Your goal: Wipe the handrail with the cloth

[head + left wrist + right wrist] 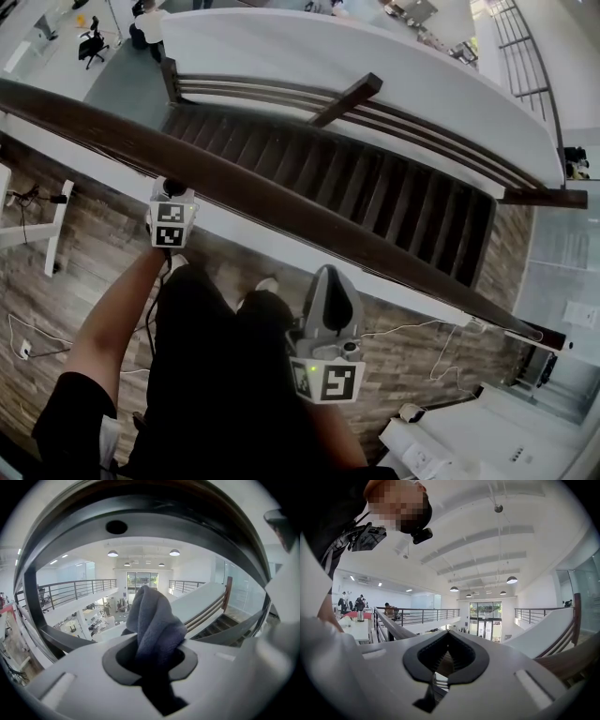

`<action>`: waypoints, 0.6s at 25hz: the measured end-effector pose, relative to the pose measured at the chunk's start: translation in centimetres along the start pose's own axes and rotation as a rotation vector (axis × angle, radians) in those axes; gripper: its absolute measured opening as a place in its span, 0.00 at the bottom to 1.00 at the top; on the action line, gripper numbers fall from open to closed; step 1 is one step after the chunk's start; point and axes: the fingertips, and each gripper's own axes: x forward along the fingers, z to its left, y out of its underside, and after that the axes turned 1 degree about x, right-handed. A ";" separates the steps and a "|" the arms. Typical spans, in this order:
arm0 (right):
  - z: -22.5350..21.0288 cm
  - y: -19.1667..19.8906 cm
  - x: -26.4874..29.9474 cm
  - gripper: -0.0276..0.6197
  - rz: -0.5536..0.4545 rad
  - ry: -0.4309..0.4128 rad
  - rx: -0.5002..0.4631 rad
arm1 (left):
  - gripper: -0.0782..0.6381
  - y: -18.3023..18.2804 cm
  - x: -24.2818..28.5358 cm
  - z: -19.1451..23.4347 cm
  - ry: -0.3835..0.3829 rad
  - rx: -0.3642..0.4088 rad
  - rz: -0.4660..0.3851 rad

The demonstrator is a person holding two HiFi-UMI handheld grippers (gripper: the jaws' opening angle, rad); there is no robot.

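Note:
A dark wooden handrail [281, 202] runs diagonally from upper left to lower right in the head view. My left gripper [172, 192] sits right at its near side, shut on a grey-blue cloth [153, 623] that sticks up out of the jaws. In the left gripper view [152, 654] the handrail [154, 510] arches close overhead; whether the cloth touches it cannot be told. My right gripper [328, 277] is lower, near the person's legs and short of the rail. In its own view [446, 660] the jaws are shut with nothing between them, and the rail [574, 660] shows at lower right.
Beyond the handrail a dark staircase [394, 202] descends beside a white curved wall [309, 56]. A wood-plank floor [84, 272] with white cables [23, 342] lies under the person. White table legs [52, 230] stand at the left. A metal balcony railing [70, 590] crosses the background.

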 end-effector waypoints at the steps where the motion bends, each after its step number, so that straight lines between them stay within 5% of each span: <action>1: -0.4 -0.1 -0.3 0.05 -0.002 0.001 -0.001 | 0.21 0.0 0.0 -0.6 0.006 0.003 0.000; 15: -5.6 1.1 -3.1 0.05 -0.003 0.014 0.021 | 0.21 -0.4 0.5 -6.5 -0.001 -0.015 0.000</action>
